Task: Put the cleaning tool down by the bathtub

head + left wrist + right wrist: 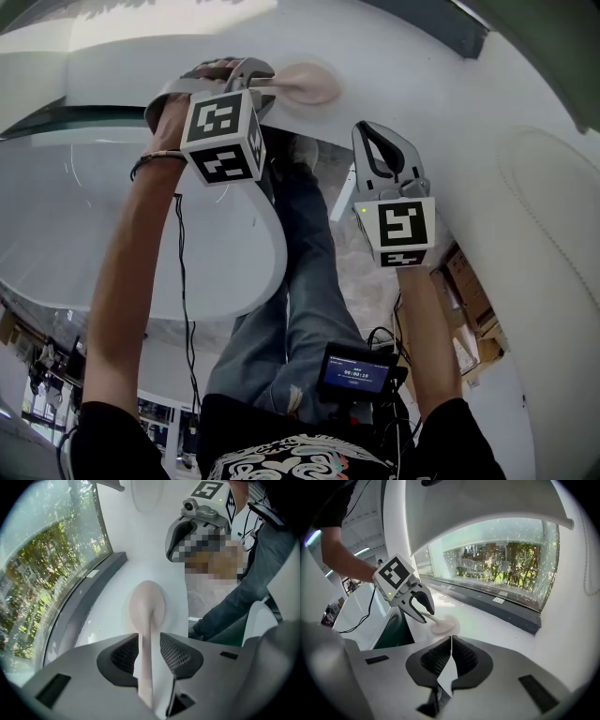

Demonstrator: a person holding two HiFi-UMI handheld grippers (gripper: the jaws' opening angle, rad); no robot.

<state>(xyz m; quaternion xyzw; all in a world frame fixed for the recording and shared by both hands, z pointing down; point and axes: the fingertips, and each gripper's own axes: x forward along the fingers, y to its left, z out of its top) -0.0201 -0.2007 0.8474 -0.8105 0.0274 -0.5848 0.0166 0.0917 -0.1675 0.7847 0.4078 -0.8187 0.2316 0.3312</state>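
The cleaning tool (305,84) is a pale pink pad on a thin handle. Its pad lies on the white ledge (412,56) beside the bathtub (112,225). My left gripper (265,82) is open, with the handle running between its jaws. In the left gripper view the cleaning tool (147,604) leaves a gap of white beside the right pad of the left gripper (150,641). The right gripper view shows the left gripper (425,613) spread around the tool (443,626). My right gripper (370,129) hangs to the right of it, and the right gripper (451,641) is shut on nothing.
A curved window (506,559) with trees outside runs along the ledge above a dark sill (89,588). The person's legs in jeans (300,281) stand between the tub and the wall. A small screen (354,373) hangs at the waist. Cardboard boxes (469,291) lie at the right.
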